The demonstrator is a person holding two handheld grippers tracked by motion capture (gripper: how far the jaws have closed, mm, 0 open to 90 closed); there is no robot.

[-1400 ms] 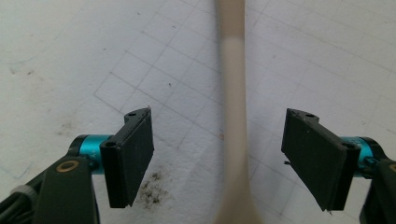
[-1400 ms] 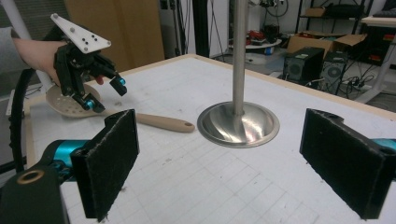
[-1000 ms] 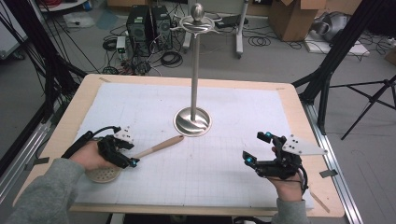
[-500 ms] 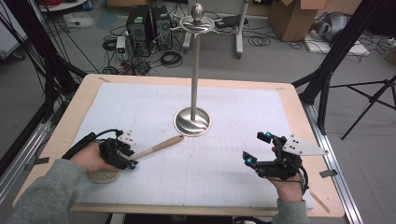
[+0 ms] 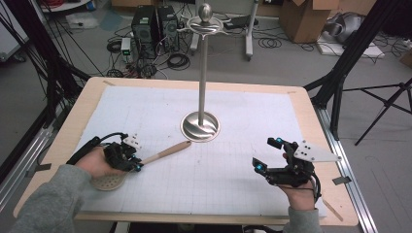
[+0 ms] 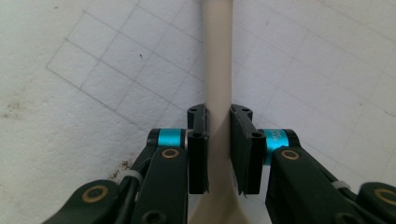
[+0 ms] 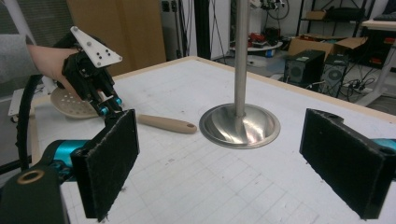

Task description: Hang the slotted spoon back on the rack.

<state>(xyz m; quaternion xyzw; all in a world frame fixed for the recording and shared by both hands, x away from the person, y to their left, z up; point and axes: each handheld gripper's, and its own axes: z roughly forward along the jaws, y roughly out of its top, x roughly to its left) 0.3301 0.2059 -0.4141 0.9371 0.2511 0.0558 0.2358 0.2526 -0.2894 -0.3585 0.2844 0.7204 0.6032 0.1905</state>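
A wooden slotted spoon lies flat on the white grid mat, with its round holed head (image 5: 108,182) near the front left. Its handle (image 5: 167,151) points toward the metal stand's base (image 5: 200,127). My left gripper (image 5: 136,165) is shut on the handle just ahead of the head. In the left gripper view both pads (image 6: 198,149) press the pale handle (image 6: 217,70). My right gripper (image 5: 268,155) hovers at the front right, open and holding nothing. Through its wide jaws I see the handle (image 7: 168,124), the left gripper (image 7: 108,109) and the stand (image 7: 240,125).
A tall metal pole (image 5: 203,73) rises from the round base at the mat's middle, topped by a knob and hooks (image 5: 206,20). The wooden table edge (image 5: 311,121) frames the mat. Computers, cables and boxes sit on the floor beyond.
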